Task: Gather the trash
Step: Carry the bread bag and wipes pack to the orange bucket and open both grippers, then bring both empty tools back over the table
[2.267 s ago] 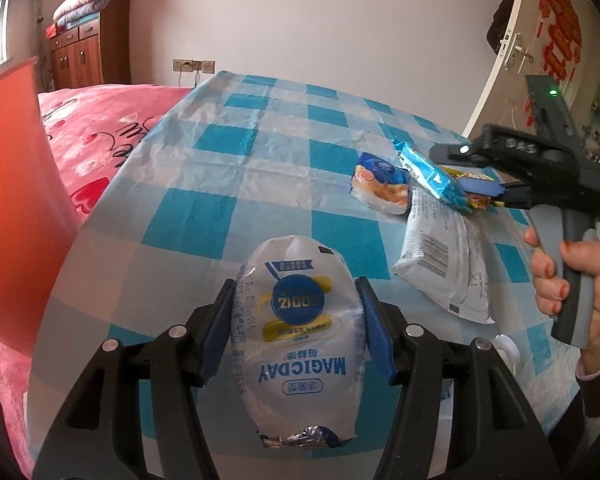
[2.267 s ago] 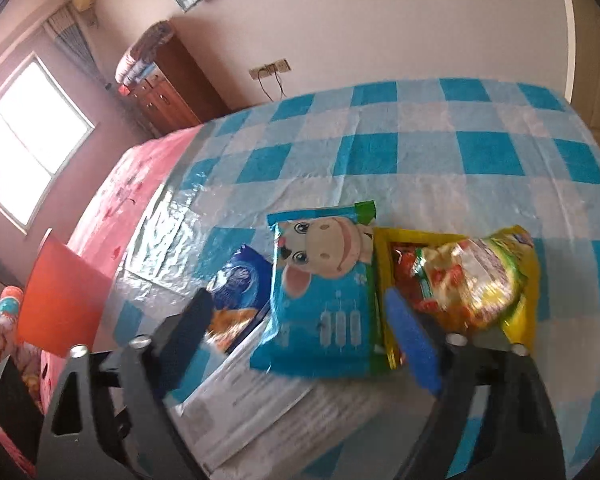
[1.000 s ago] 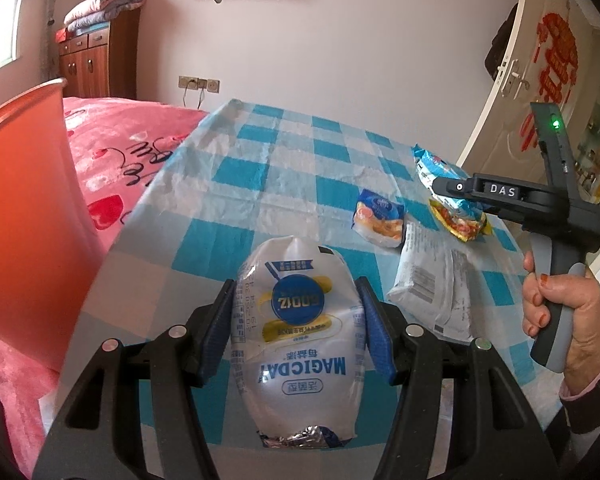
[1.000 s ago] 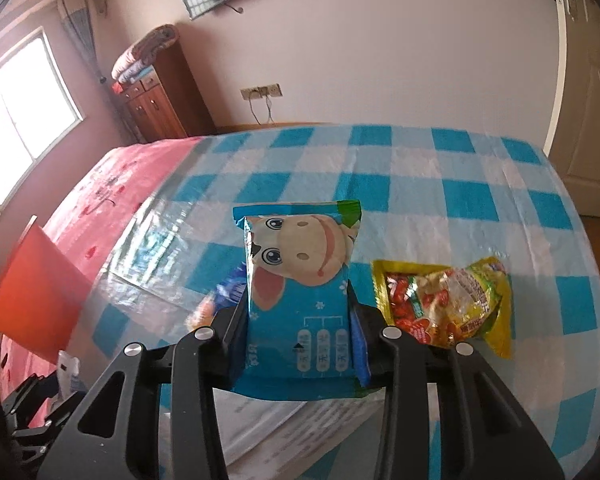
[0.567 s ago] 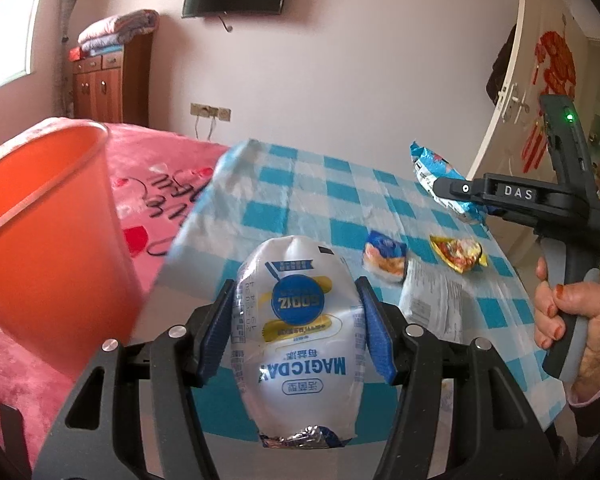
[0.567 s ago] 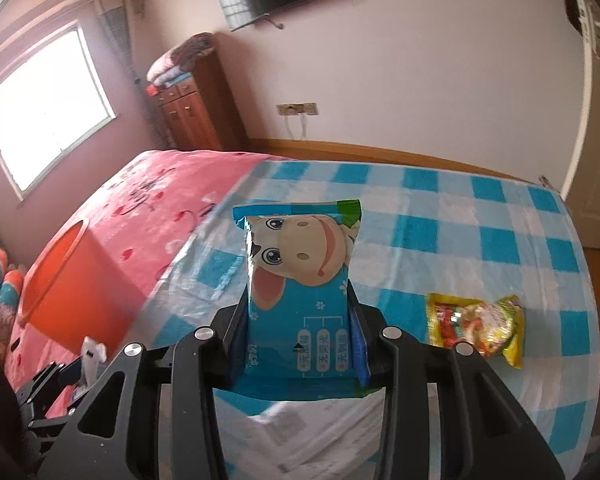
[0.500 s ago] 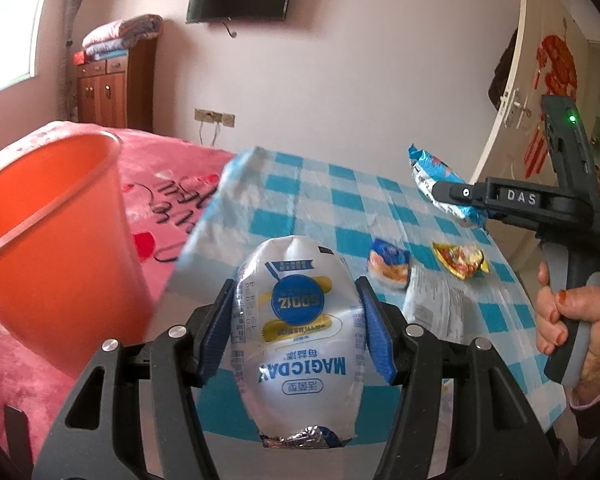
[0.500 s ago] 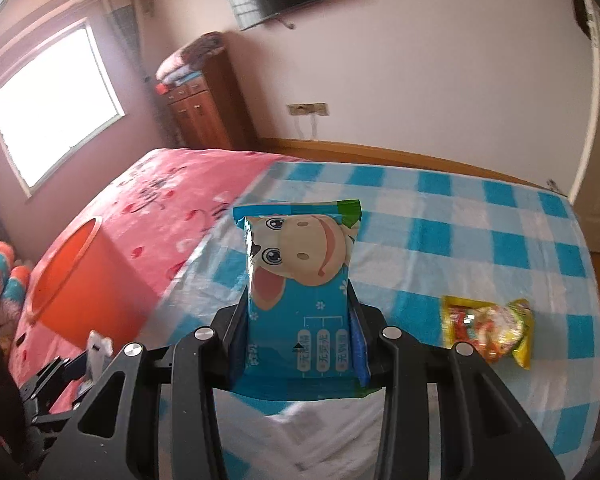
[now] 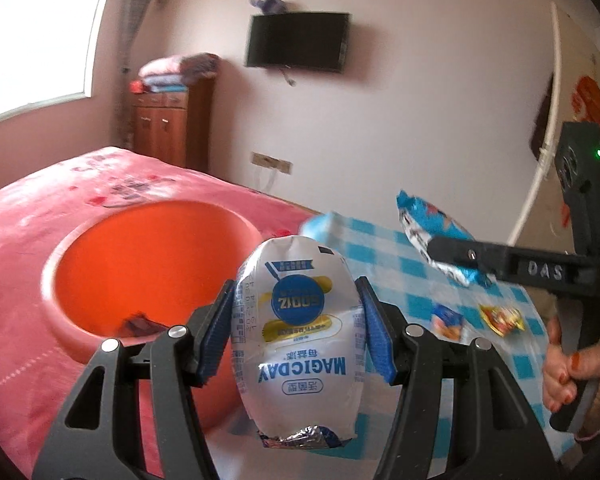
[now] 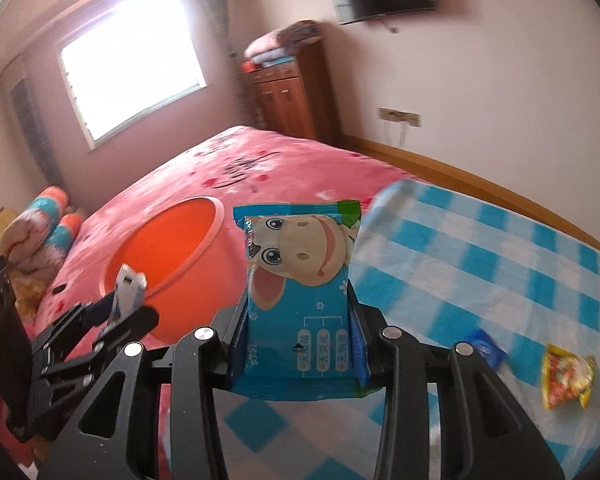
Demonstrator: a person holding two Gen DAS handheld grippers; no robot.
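Observation:
My left gripper (image 9: 298, 328) is shut on a white MAGICDAY pouch (image 9: 300, 344) and holds it at the right rim of an orange bin (image 9: 148, 264). My right gripper (image 10: 298, 344) is shut on a blue cow-face packet (image 10: 300, 292), held in the air between the bin (image 10: 172, 264) and the checked table (image 10: 500, 264). In the left wrist view the right gripper (image 9: 452, 256) shows at right with the blue packet (image 9: 428, 228). In the right wrist view the left gripper (image 10: 112, 316) shows at lower left with the pouch (image 10: 128, 284).
A small blue wrapper (image 9: 446, 320) and a yellow-red snack packet (image 9: 500, 318) lie on the blue-checked table; both also show in the right wrist view, the wrapper (image 10: 482, 346) and the packet (image 10: 566, 376). A pink bed (image 10: 260, 168) lies behind the bin. Something dark (image 9: 140, 326) lies inside the bin.
Both grippers have swung left from the table toward the orange bin, each still holding its packet. The bin's opening now faces the left wrist camera.

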